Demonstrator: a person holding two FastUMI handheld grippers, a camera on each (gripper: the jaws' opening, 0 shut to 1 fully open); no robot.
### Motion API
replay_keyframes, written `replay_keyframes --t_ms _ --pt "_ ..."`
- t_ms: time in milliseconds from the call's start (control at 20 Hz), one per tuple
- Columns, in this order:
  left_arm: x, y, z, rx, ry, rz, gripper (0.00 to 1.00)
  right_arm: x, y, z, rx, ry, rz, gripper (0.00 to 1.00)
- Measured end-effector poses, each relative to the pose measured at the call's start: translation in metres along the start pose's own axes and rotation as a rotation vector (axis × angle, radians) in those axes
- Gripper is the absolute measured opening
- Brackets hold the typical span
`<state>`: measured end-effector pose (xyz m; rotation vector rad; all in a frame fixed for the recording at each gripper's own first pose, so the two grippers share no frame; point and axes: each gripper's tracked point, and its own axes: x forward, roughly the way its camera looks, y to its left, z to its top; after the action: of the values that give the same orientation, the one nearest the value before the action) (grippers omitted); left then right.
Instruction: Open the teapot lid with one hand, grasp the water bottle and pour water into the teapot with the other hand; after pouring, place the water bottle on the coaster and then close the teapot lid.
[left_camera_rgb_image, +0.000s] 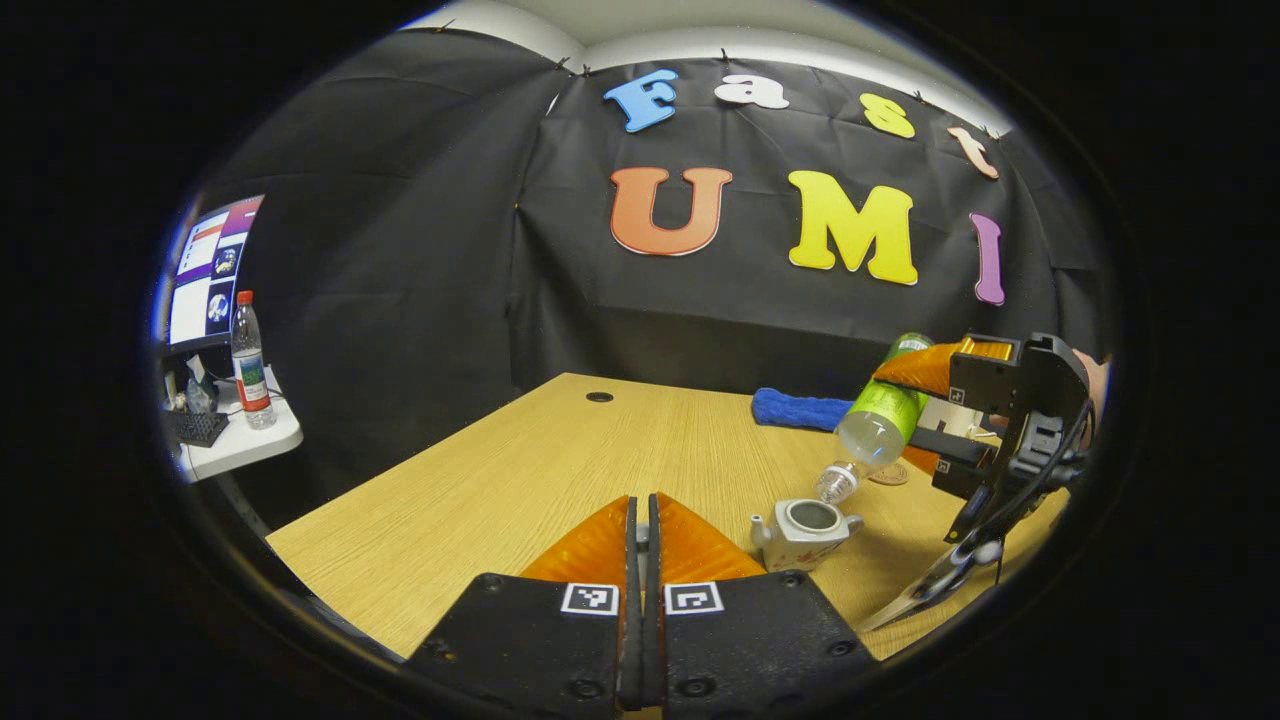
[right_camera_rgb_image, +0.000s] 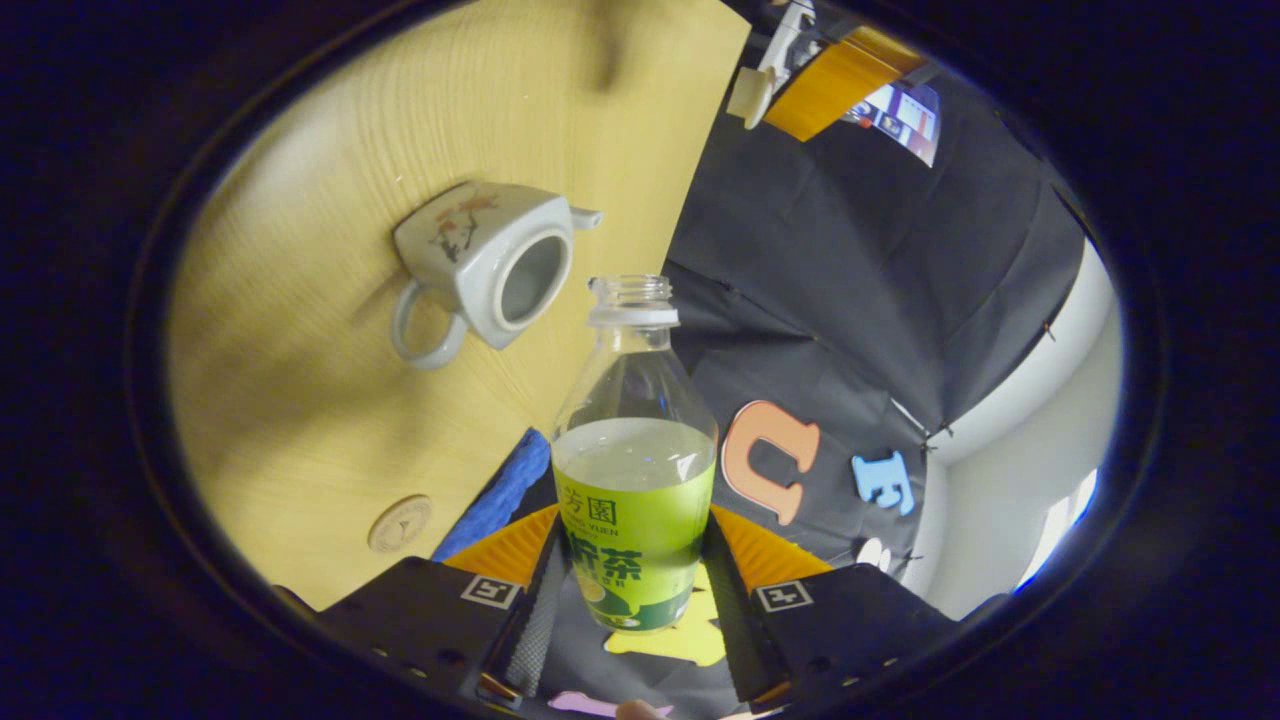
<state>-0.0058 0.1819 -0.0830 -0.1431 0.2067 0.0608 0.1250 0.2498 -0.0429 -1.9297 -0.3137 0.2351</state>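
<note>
Left gripper view, from the left edge: a clear plastic bottle with a red cap (left_camera_rgb_image: 249, 360) stands on a small white side table (left_camera_rgb_image: 245, 440), a lit monitor (left_camera_rgb_image: 205, 270) behind it; across the middle spreads the pale wooden table (left_camera_rgb_image: 480, 490); at bottom centre the left gripper (left_camera_rgb_image: 643, 520) has its fingers pressed together, and whether anything is pinched between them I cannot tell; just right of those fingers sits the small white ceramic teapot (left_camera_rgb_image: 805, 532), mouth open, no lid on it; a rolled blue towel (left_camera_rgb_image: 800, 408) lies behind at the table's far edge; above the pot the clear water bottle with the green label (left_camera_rgb_image: 885, 420) hangs tilted neck-down, its open neck just above and right of the teapot's mouth; a round wooden coaster (left_camera_rgb_image: 890, 475) peeks out on the table beneath it; at the right edge the right gripper (left_camera_rgb_image: 925, 405) clamps that bottle from both sides.

Right gripper view, left to right: the coaster (right_camera_rgb_image: 401, 523) at lower left; the teapot (right_camera_rgb_image: 485, 265) at upper left, handle towards the bottom of the frame; the bottle (right_camera_rgb_image: 633, 480) at centre, uncapped, liquid inside, both fingers of the right gripper (right_camera_rgb_image: 633, 590) squeezing its labelled body; the towel (right_camera_rgb_image: 500, 490) just left of it.
</note>
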Motion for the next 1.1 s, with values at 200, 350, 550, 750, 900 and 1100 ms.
replay_keyframes --t_ms 200,350,550,750,900,1100 --pt "0.001 -0.008 0.002 0.007 -0.004 -0.009 0.03 -0.009 0.027 -0.007 0.379 0.026 0.153 0.73" --pt "0.002 -0.024 0.006 0.024 -0.012 -0.027 0.03 -0.018 0.023 -0.017 0.673 0.036 0.202 0.73" --pt "0.003 -0.049 0.01 0.028 -0.025 -0.072 0.03 -0.019 0.02 -0.053 1.197 0.078 0.185 0.73" --pt "0.002 -0.056 0.011 0.053 -0.026 -0.084 0.03 0.007 0.008 -0.118 1.761 0.116 0.108 0.7" --pt "0.002 -0.052 0.012 0.06 -0.029 -0.073 0.03 0.035 0.044 -0.136 1.91 0.178 0.094 0.7" --pt "0.0 -0.064 0.016 0.07 -0.043 -0.091 0.03 0.066 0.078 -0.139 1.971 0.223 0.12 0.7"
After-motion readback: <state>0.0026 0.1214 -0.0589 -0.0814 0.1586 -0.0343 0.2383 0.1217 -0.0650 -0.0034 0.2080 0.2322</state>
